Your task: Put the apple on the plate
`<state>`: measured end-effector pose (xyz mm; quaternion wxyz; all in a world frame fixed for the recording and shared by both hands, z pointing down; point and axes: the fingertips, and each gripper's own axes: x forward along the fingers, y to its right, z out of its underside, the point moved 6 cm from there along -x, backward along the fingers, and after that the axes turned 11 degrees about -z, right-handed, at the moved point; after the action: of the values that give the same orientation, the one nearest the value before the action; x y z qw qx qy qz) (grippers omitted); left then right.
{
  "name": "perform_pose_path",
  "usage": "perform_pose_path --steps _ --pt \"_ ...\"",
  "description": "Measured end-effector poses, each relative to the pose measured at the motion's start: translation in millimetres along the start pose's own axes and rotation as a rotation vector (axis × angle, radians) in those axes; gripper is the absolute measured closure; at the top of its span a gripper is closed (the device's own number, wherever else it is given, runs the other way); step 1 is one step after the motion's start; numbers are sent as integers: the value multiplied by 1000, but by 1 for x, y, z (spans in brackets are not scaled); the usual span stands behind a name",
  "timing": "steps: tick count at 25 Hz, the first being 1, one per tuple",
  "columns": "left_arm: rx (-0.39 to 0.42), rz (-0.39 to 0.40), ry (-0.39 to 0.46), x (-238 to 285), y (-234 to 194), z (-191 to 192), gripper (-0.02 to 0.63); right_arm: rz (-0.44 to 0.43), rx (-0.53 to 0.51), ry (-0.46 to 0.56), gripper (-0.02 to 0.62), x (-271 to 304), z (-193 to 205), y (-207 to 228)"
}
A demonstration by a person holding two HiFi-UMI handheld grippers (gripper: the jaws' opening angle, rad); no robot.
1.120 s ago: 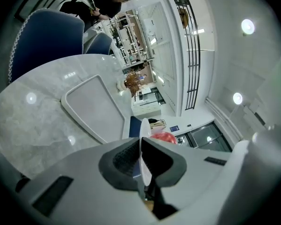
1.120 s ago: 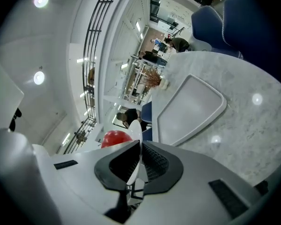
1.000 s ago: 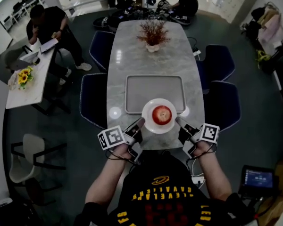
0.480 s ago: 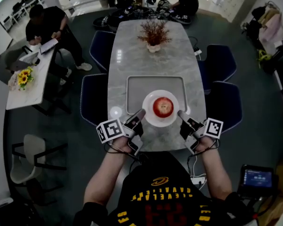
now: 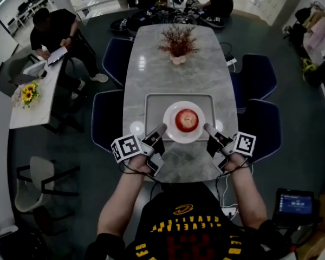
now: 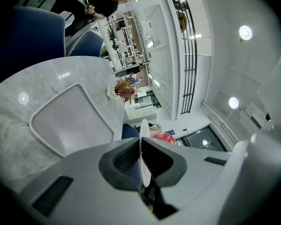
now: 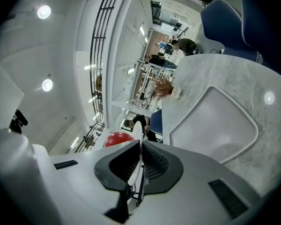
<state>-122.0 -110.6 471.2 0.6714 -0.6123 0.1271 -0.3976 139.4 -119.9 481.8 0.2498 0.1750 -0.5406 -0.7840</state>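
A red apple [image 5: 187, 119] rests on a white plate [image 5: 172, 130] held above the front part of a grey tray [image 5: 154, 108]. My left gripper [image 5: 160, 130] is shut on the plate's left rim and my right gripper [image 5: 208, 128] is shut on its right rim. In the left gripper view the plate's thin edge [image 6: 144, 136] stands between the jaws of the left gripper [image 6: 141, 149], with the apple [image 6: 164, 138] just beyond. In the right gripper view the plate rim [image 7: 139, 134] is pinched by the right gripper [image 7: 140, 150], with the apple [image 7: 118, 138] to the left.
The tray lies on a long marble table [image 5: 176, 77] with a dried-flower vase [image 5: 177, 46] at the far end. Blue chairs [image 5: 107, 118] stand along both sides. People sit at a side desk [image 5: 35, 96] on the left and beyond the table.
Both grippers have carried the plate with the apple away from the table's near edge, so it now hangs over the tray's front part.
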Motion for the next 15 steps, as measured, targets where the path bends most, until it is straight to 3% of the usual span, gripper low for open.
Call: perform_pose_path --steps 15 --pt "-43 -61 -40 87 -31 -37 588 53 31 -30 571 32 -61 70"
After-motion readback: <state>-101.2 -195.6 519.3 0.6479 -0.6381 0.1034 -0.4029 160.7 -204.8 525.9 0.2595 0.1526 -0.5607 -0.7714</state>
